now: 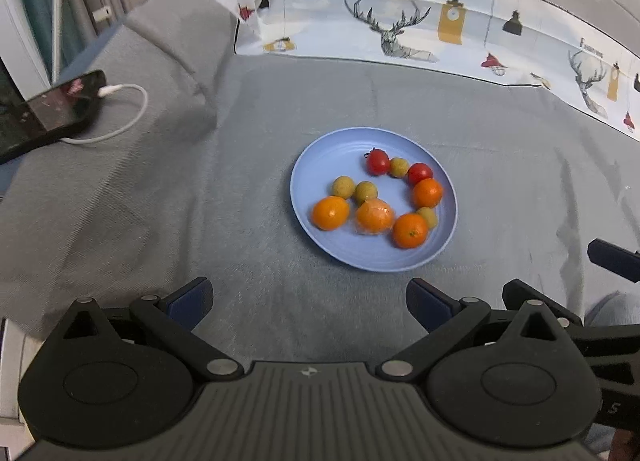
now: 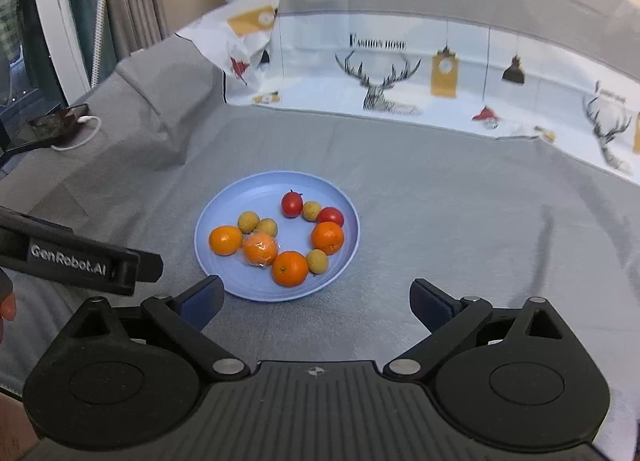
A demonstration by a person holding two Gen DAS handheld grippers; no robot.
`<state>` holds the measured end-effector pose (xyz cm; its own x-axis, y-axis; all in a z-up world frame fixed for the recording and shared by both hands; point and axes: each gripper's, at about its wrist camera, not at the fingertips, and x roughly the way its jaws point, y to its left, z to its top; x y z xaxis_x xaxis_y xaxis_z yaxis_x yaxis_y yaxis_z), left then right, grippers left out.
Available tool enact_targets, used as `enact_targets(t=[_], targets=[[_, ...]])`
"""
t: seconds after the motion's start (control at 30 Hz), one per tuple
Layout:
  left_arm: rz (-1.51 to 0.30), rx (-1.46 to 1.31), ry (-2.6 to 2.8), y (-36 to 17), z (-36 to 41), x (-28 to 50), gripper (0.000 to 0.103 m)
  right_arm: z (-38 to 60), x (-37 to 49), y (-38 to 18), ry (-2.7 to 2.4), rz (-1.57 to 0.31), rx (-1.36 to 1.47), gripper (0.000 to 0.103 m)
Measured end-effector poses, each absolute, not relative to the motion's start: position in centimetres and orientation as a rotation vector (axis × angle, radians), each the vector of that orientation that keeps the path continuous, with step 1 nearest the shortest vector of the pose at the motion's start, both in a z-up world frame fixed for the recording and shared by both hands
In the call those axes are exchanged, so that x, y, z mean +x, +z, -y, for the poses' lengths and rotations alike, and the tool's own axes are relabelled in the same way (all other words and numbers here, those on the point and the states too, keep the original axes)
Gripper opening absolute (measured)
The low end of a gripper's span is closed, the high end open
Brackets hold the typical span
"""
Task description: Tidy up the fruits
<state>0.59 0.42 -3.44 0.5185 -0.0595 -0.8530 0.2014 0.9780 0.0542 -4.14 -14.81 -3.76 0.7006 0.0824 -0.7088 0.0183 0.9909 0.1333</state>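
A light blue plate (image 1: 316,165) (image 2: 224,213) rests on the grey bed cover and holds several fruits. Among them are oranges (image 1: 330,213) (image 2: 225,240), one orange in clear wrap (image 1: 375,216) (image 2: 261,249), two red cherry tomatoes (image 1: 378,162) (image 2: 292,203) and several small yellow-green fruits (image 1: 343,186) (image 2: 248,222). My left gripper (image 1: 310,303) stands open over bare cover, short of the plate's near rim, nothing between its fingers. My right gripper (image 2: 316,303) is open too, its left finger (image 2: 202,301) close to the plate's near edge. Neither holds fruit.
A phone (image 1: 56,109) (image 2: 52,125) on a white charging cable (image 1: 128,109) lies at the left edge of the bed. A patterned deer-print pillow (image 1: 400,25) (image 2: 380,73) lines the back. The left gripper's body (image 2: 80,257) crosses the right wrist view at left.
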Motion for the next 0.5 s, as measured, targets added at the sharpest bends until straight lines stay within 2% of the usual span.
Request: enact_targets(t=[0.5], targets=[[-0.9, 0.135, -0.136, -0.2, -1.0, -4.9, 0.103, 13.1, -10.2, -0.9, 0.013, -0.655, 0.052, 0.101]])
